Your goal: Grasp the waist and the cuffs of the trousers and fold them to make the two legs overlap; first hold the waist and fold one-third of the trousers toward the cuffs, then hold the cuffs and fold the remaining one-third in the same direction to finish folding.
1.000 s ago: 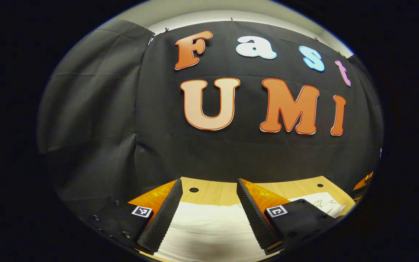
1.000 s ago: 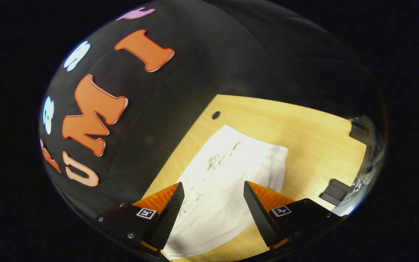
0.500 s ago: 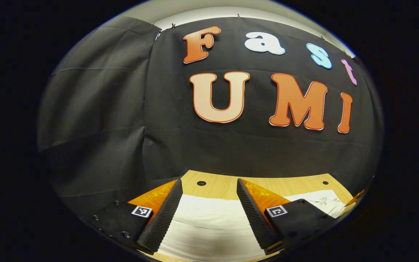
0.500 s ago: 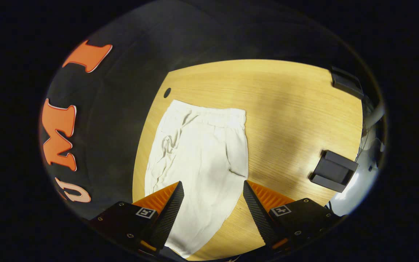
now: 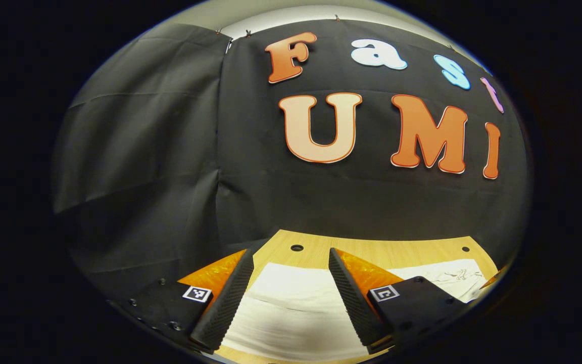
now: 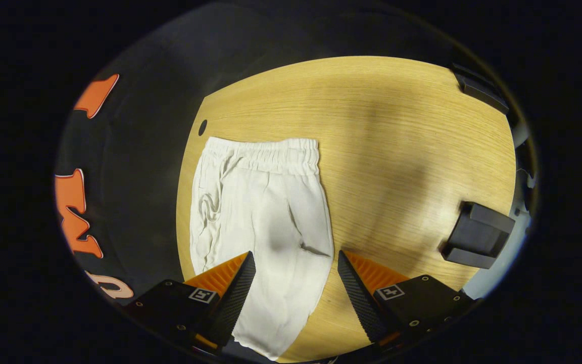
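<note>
- So the right hand-held gripper (image 6: 296,288) has been swung round in the last second: the white trousers (image 6: 265,222) are now seen nearly straight on, waist (image 6: 265,151) at the far end, flat on the tabletop (image 6: 397,151).
- Its fingers are spread apart above the leg section, nothing pinched.
- The left hand-held gripper (image 5: 291,298) has barely been shifted; it's released too, hovering over white cloth.
- No fold looks started yet, so this is probably the line-up before waist and cuffs get grabbed.
- A black block (image 6: 478,235) sits well apart, off to the side.
</note>
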Motion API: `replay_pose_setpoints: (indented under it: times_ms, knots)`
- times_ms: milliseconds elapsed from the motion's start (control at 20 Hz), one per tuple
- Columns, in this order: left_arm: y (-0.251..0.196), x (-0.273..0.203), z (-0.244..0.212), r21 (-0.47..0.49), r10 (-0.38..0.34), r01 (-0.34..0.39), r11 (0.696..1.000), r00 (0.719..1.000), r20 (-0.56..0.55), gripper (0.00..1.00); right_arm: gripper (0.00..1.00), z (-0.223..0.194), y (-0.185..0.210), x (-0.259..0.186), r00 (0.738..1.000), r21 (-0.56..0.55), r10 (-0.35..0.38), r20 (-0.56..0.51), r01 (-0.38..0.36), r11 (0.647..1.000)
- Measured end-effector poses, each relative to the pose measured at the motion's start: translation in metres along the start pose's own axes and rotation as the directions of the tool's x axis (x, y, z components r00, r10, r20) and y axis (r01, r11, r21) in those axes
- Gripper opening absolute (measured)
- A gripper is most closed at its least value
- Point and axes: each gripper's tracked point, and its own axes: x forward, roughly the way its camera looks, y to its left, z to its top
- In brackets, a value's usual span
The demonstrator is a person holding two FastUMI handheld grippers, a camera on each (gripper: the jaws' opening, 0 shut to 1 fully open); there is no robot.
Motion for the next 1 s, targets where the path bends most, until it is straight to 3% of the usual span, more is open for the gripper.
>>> replay_pose_setpoints:
  times_ms: [550, 600, 650, 700, 750, 800, 850, 900, 1000]
  knots:
    - [-0.006, 0.007, -0.011, -0.053, 0.007, -0.009, 0.999, 0.999, -0.042, 0.98, 0.99, -0.001, 0.010, 0.014, 0.999, 0.034, 0.008, -0.049, -0.007, 0.999]
    - [-0.005, 0.008, -0.013, -0.065, 0.005, -0.008, 0.998, 0.999, -0.049, 0.98, 0.94, -0.002, 0.008, 0.018, 0.998, 0.023, -0.001, -0.059, 0.003, 1.000]
    - [-0.003, 0.008, -0.015, -0.076, 0.006, -0.010, 0.997, 0.998, -0.058, 0.98, 0.87, -0.004, 0.006, 0.020, 0.997, 0.014, -0.010, -0.072, 0.011, 1.000]
    - [-0.003, 0.011, -0.021, -0.087, 0.010, -0.016, 0.996, 0.998, -0.068, 0.98, 0.70, -0.005, 0.004, 0.022, 0.996, 0.010, -0.016, -0.084, 0.017, 1.000]
    - [-0.002, 0.011, -0.025, -0.104, 0.004, -0.013, 0.995, 0.997, -0.083, 0.98, 0.63, -0.004, 0.001, 0.023, 0.996, 0.018, -0.025, -0.085, 0.026, 0.999]
    - [-0.002, 0.010, -0.031, -0.124, 0.000, -0.012, 0.992, 0.995, -0.101, 0.98, 0.47, -0.003, -0.001, 0.026, 0.996, 0.030, -0.029, -0.085, 0.031, 0.999]
    - [0.000, 0.011, -0.038, -0.148, 0.000, -0.018, 0.989, 0.993, -0.122, 0.98, 0.38, -0.003, -0.003, 0.027, 0.996, 0.035, -0.032, -0.081, 0.035, 0.999]
    - [0.002, 0.010, -0.046, -0.174, 0.000, -0.026, 0.984, 0.989, -0.146, 0.98, 0.20, -0.003, -0.005, 0.028, 0.996, 0.043, -0.032, -0.080, 0.036, 0.998]
    - [0.003, 0.010, -0.068, -0.252, -0.017, -0.035, 0.967, 0.979, -0.205, 0.98, 0.03, -0.003, -0.004, 0.030, 0.996, 0.043, -0.025, -0.080, 0.029, 0.999]
